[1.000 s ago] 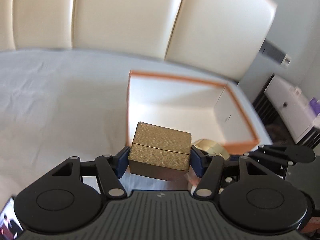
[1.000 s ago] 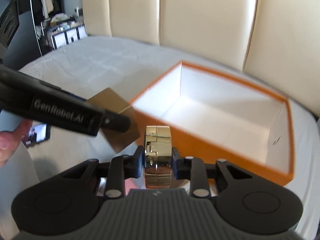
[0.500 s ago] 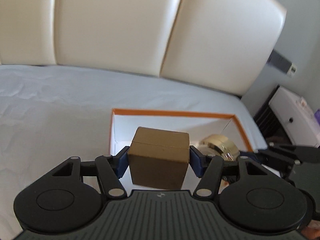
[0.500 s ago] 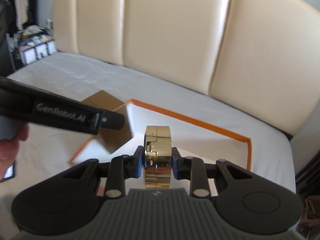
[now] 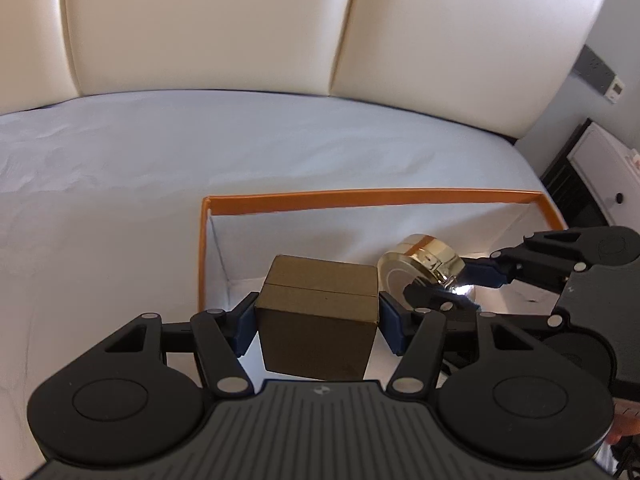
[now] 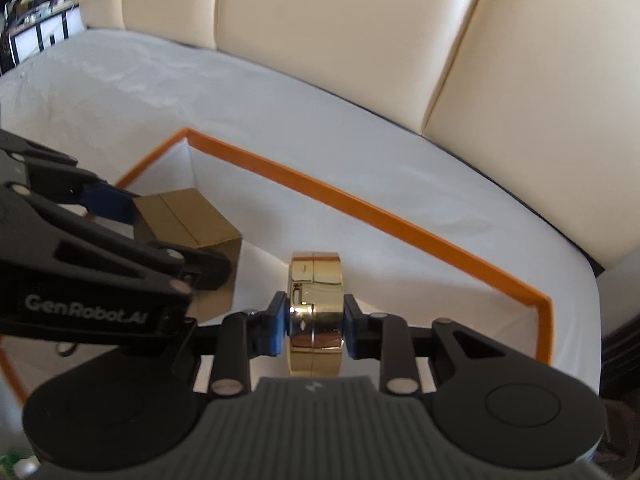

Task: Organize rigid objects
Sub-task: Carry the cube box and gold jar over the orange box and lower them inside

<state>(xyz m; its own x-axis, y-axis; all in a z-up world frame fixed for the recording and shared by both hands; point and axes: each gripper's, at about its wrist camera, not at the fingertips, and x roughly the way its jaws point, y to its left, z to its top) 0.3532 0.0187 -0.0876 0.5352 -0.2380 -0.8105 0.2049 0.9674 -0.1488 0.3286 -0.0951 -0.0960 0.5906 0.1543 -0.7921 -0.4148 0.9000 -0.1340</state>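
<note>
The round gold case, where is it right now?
The round gold case is clamped on edge in the right gripper, inside the orange-rimmed box, right of the brown cube.

A matte brown-gold cube box (image 5: 318, 322) and a shiny gold round case (image 6: 316, 312) are seen. The open box (image 5: 360, 198) is edged in orange, with a white inside. Both tools, left (image 5: 318, 320) and right (image 6: 316, 320), are black with blue pads. The bed sheet (image 5: 100, 168) is white, the headboard (image 5: 240, 24) cream.
</note>
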